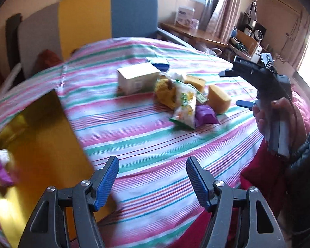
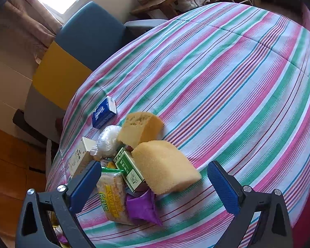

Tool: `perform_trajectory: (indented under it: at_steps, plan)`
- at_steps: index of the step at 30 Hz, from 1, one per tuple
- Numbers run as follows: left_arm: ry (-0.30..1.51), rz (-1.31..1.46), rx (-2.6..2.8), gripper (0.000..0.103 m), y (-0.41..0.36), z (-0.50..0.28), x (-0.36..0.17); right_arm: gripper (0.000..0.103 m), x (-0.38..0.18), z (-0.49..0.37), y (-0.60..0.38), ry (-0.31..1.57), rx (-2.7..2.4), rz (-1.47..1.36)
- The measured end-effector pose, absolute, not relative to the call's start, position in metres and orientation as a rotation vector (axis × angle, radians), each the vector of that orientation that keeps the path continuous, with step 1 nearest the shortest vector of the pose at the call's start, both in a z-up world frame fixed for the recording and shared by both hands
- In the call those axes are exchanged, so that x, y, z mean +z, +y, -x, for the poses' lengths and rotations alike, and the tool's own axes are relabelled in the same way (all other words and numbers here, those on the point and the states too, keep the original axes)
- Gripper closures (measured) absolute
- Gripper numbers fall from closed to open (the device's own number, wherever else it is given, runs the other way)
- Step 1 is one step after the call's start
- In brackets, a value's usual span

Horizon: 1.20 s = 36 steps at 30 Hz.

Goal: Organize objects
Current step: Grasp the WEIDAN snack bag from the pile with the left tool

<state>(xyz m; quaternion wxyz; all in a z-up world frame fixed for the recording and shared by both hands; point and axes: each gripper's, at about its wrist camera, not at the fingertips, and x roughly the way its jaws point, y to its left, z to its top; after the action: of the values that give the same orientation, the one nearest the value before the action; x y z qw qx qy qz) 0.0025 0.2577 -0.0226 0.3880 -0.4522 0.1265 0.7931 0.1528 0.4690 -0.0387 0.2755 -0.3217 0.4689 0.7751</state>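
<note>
Both grippers stand wide and empty. The right gripper [image 2: 155,177] hovers over a heap of clutter: a yellow sponge [image 2: 165,166], a green box [image 2: 129,169], a noodle packet [image 2: 113,198] and a purple packet [image 2: 143,206]. The left gripper [image 1: 152,177] hangs beside a gold box [image 1: 41,144] already holding one purple packet [image 1: 2,169]. Best to straddle the sponge squarely before closing. A striped cloth [image 2: 227,86] covers the table; a blue chair [image 2: 93,33] and a window lie beyond.

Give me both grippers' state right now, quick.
Left gripper: open, nothing between its fingers.
Right gripper: open over the pile, gripping nothing.
</note>
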Motion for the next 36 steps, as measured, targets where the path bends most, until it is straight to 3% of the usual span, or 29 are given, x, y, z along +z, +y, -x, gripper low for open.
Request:
perform_trajectory:
  at_steps: [3,7,23,26,29,36]
  plan:
    - [0.324,1.152,1.972,0.034,0.280,0.001,-0.032,0.000,-0.038,-0.159,0.473,1.295,2.070,0.824]
    - [0.368,1.094,1.944,0.023,0.310,0.005,-0.037,0.000,-0.041,-0.158,0.475,1.338,2.071,0.827]
    - [0.437,1.155,1.927,0.020,0.417,0.046,-0.067,0.000,-0.045,-0.150,0.474,1.406,2.119,0.837]
    - [0.532,1.169,1.961,0.027,0.436,0.054,-0.079,0.000,-0.046,-0.150,0.473,1.409,2.123,0.838]
    - [0.504,1.214,1.943,0.062,0.439,0.061,-0.087,0.000,-0.046,-0.149,0.473,1.405,2.122,0.840]
    - [0.275,1.257,1.913,0.064,0.374,0.051,-0.081,0.000,-0.045,-0.151,0.475,1.391,2.121,0.824]
